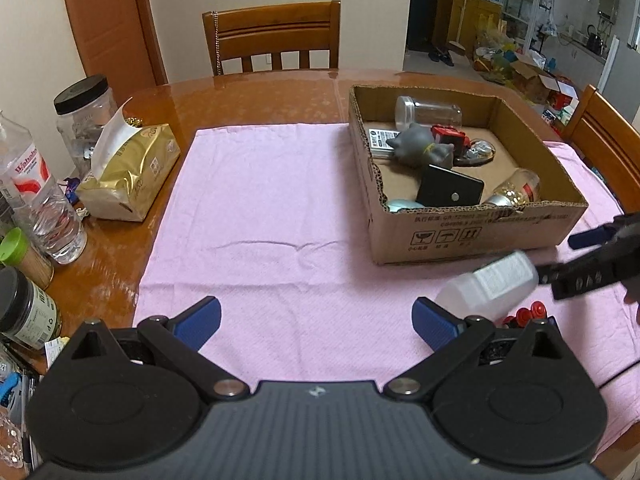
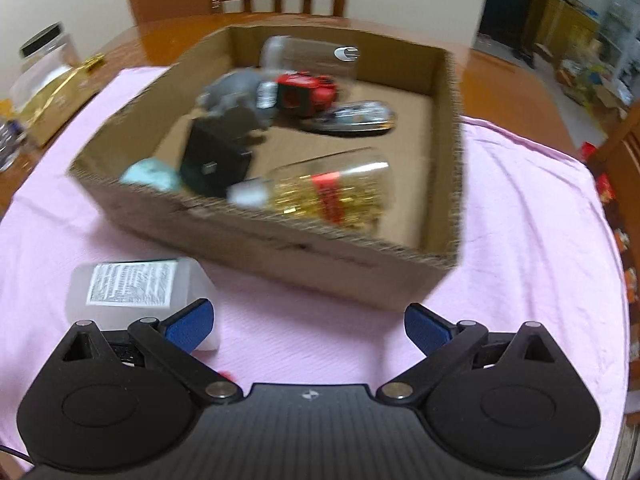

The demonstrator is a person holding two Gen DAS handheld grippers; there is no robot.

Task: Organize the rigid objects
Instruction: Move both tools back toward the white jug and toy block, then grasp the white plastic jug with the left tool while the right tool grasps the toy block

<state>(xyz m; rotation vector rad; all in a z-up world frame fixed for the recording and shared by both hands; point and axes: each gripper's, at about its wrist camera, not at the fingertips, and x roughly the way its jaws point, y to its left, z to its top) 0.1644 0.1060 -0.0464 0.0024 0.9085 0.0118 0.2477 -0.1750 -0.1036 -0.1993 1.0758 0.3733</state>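
A cardboard box (image 1: 472, 236) stands on the pink cloth (image 1: 260, 220) and holds a clear jar (image 1: 428, 112), a grey animal figure (image 1: 420, 146), a red toy (image 1: 450, 136), a black case (image 1: 450, 192) and a jar of gold bits (image 1: 516, 192). A white plastic bottle (image 1: 492, 288) lies on the cloth in front of the box; a small red thing (image 1: 528, 314) lies by it. My left gripper (image 1: 316, 320) is open and empty above the cloth. My right gripper (image 2: 308, 326) is open and empty, just right of the white bottle (image 2: 136, 288), facing the box (image 2: 320, 256).
Left of the cloth on the wooden table (image 1: 248, 96) stand a gold tissue pack (image 1: 132, 172), a water bottle (image 1: 36, 196), a black-lidded clear jar (image 1: 84, 116) and other jars. Wooden chairs (image 1: 276, 36) stand at the far side and the right.
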